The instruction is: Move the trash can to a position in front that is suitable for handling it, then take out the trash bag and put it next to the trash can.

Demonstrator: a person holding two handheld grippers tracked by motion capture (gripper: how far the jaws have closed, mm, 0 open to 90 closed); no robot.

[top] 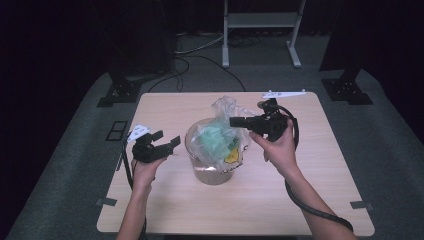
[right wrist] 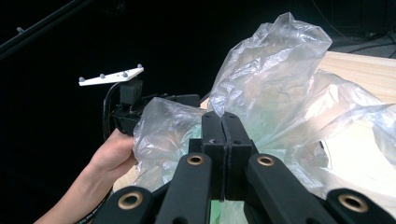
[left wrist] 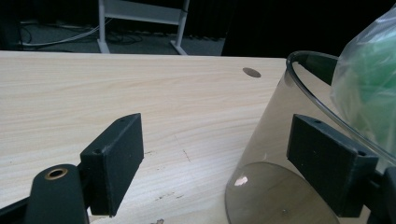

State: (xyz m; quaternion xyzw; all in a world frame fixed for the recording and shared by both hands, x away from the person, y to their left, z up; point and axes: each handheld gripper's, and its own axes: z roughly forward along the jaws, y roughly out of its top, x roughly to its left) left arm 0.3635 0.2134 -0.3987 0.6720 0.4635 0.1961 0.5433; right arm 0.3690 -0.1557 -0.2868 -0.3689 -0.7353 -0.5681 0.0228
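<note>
Tongs, right: right gripper (top: 235, 121) had its jaws pressed together on the plastic bag (top: 220, 140), pinching a fold of the clear film; in the right gripper view (right wrist: 223, 135) the two black pads met with crumpled film bunched around them.
Tongs, left: left gripper (top: 169, 140) stood spread, nothing between its pads; in the left gripper view (left wrist: 224, 158) bare wood showed between the jaws, and the right-hand jaw stood in front of the container wall, though I could not tell whether it touched.
Table: wooden table (top: 165, 200) lay under both tongs, pale and grained.
Container: clear round container (top: 212, 172) stood upright between the two tongs, just beside the left gripper and below the right one; its rim and smoky wall (left wrist: 280, 140) rose at the right of the left gripper view.
Bag: plastic bag sat in the container's mouth, its crumpled top rising above the rim to the right gripper's pinch.
Contents: green stuff (top: 212, 136) showed through the film, below the right gripper's jaws.
Label: yellow mark (top: 231, 156) showed on the bag's side, under the right gripper.
</note>
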